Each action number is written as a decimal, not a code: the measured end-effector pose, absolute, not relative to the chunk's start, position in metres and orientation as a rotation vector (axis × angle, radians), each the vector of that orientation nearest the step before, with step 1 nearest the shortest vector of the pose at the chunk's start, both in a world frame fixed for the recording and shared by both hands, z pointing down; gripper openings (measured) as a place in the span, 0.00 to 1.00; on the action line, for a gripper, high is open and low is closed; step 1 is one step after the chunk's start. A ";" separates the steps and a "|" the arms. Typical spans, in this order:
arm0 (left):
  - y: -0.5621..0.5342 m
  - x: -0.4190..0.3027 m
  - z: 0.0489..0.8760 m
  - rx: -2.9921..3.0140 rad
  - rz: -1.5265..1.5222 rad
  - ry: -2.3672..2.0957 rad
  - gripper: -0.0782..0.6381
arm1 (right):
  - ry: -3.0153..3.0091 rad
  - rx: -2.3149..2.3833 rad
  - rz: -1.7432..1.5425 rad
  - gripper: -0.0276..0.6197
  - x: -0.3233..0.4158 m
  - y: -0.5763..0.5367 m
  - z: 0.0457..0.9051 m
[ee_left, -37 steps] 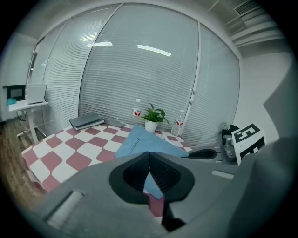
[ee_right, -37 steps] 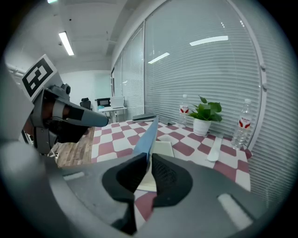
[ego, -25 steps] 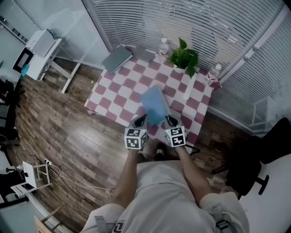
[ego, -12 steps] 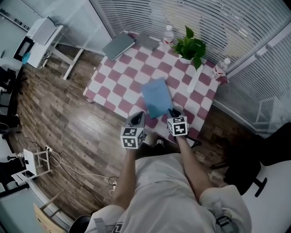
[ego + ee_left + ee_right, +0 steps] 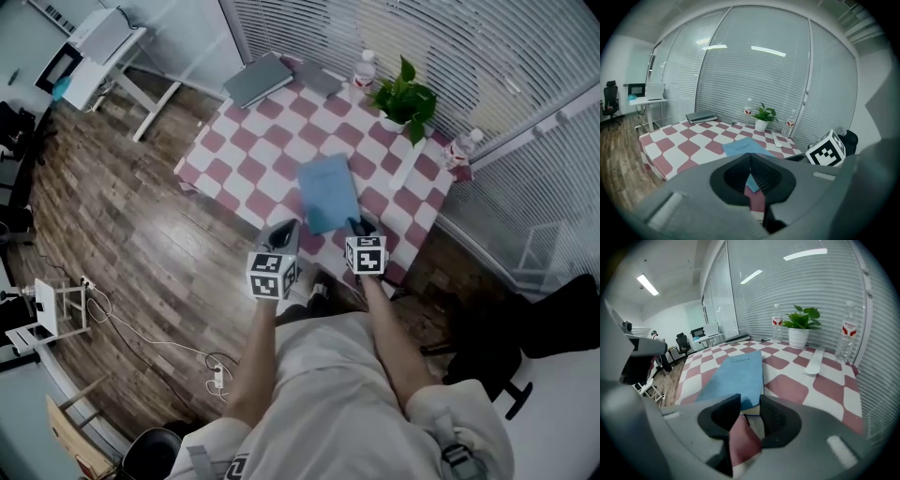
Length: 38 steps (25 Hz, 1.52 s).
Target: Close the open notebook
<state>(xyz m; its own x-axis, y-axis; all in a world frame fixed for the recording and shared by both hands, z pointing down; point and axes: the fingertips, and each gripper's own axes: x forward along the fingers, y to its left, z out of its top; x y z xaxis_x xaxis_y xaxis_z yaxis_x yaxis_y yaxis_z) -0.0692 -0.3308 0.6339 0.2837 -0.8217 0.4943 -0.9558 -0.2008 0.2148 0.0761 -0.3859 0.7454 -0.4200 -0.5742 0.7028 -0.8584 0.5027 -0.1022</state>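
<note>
"How did your jaws stand?"

"My left gripper (image 5: 750, 157) was closed on nothing. My right gripper (image 5: 747, 401) had just been opening, its pads clear of the notebook (image 5: 736, 376), whose near edge lay between them."

"Any writing?"

"A small word on the cover, unreadable. One blue notebook lay shut and flat on the red-and-white checked tablecloth (image 5: 787, 387). Beyond stood two red-labelled clear bottles (image 5: 776, 327) and one leafy plant (image 5: 801, 320)."

Overhead, ceiling light strips (image 5: 647, 284) are lighting the room evenly and throwing glare streaks onto the slatted glass wall (image 5: 754, 79), shadows are showing faint and soft, both gripper views are darkening and curving toward round edges, and the nearest foreground is blurring.
</note>
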 end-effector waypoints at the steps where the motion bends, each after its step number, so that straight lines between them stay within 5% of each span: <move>1: -0.327 -0.069 0.633 2.080 0.372 -1.591 0.12 | -2.144 1.182 0.596 0.26 0.078 -0.386 0.741; 12: -0.284 -0.051 0.622 2.051 0.293 -1.640 0.12 | -2.386 1.143 0.454 0.27 0.084 -0.338 0.682; 19: -0.267 -0.030 0.615 2.067 0.274 -1.653 0.12 | -2.506 1.114 0.418 0.05 0.088 -0.316 0.648; 38: -0.213 -0.007 0.596 2.075 0.221 -1.682 0.12 | -2.477 1.135 0.375 0.04 0.114 -0.270 0.636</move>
